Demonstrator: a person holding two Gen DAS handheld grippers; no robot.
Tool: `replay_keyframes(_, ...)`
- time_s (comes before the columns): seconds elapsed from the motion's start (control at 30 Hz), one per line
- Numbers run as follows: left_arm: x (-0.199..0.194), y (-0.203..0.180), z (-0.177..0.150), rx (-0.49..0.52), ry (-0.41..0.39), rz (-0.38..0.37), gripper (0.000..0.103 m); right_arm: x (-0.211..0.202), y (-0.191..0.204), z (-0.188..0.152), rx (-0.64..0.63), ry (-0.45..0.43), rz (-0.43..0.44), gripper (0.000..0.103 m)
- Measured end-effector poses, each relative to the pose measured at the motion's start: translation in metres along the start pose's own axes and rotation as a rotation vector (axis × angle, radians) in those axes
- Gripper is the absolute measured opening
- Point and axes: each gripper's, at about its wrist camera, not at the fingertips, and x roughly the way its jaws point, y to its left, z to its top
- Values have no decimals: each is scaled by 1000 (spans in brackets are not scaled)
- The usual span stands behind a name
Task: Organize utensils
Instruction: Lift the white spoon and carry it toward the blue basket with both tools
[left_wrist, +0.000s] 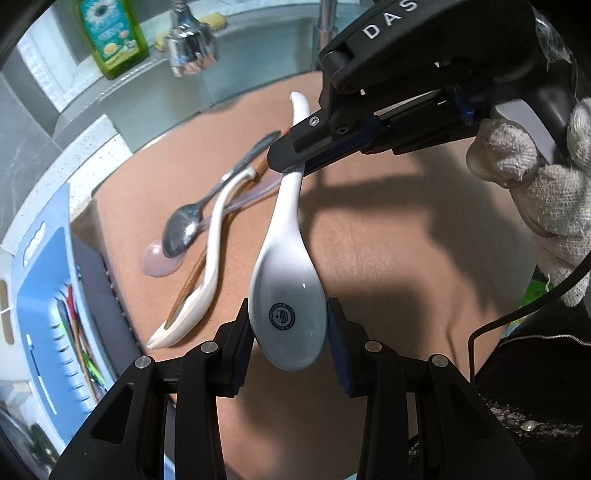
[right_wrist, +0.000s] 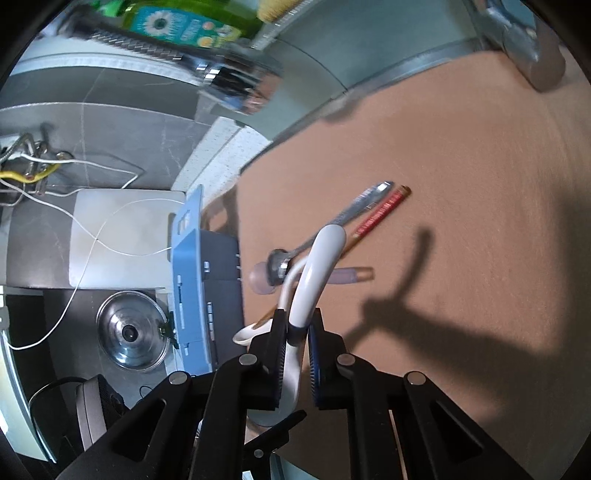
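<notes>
Utensils are split between the two grippers and a brown mat (left_wrist: 369, 236). Nearest in the left wrist view, the left gripper (left_wrist: 290, 325) pinches the bowl of a white ceramic spoon (left_wrist: 288, 295) between its two pads, the printed round mark on the bowl facing the camera. That spoon's handle runs away from the fingers, and partway along it the right gripper (left_wrist: 291, 166) clamps the handle from the right side, its jaws closed on it; a gloved hand (left_wrist: 535, 184) holds that gripper's body further right. In the right wrist view the same white handle passes between the right gripper's (right_wrist: 297, 332) pads and curls upward just beyond the fingertips.

Left of the left fingers, a second white spoon (left_wrist: 207, 273) lies on the mat, with a wooden chopstick (left_wrist: 192, 280) partly beneath it. Past those, a metal spoon (left_wrist: 184, 229) rests over a translucent plastic spoon (left_wrist: 159, 262). Beyond the right fingertips, a red-patterned chopstick (right_wrist: 380, 212) lies just beside the metal spoon's handle.

Farther left of the left fingers a blue utensil basket (left_wrist: 40, 295) holds several colourful sticks. Far ahead stand a green dish soap bottle (left_wrist: 110, 37) and a chrome faucet head (left_wrist: 190, 40). Left of the right fingers sits a glass pot lid (right_wrist: 131, 334).
</notes>
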Motion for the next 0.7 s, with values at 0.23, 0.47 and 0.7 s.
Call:
replay_keyframes(0.23,-30,25,-17,-58,-64,25,36,8,48,4,-87,-3,8,10)
replay_keyframes(0.47,-51,75,-45,-152,-114,67,36,42,109,5,-194,23,21,9)
replay_keyframes(0.7,-58,128,-81,-271,-125,112,36,98,166,5,-293,91,16,9)
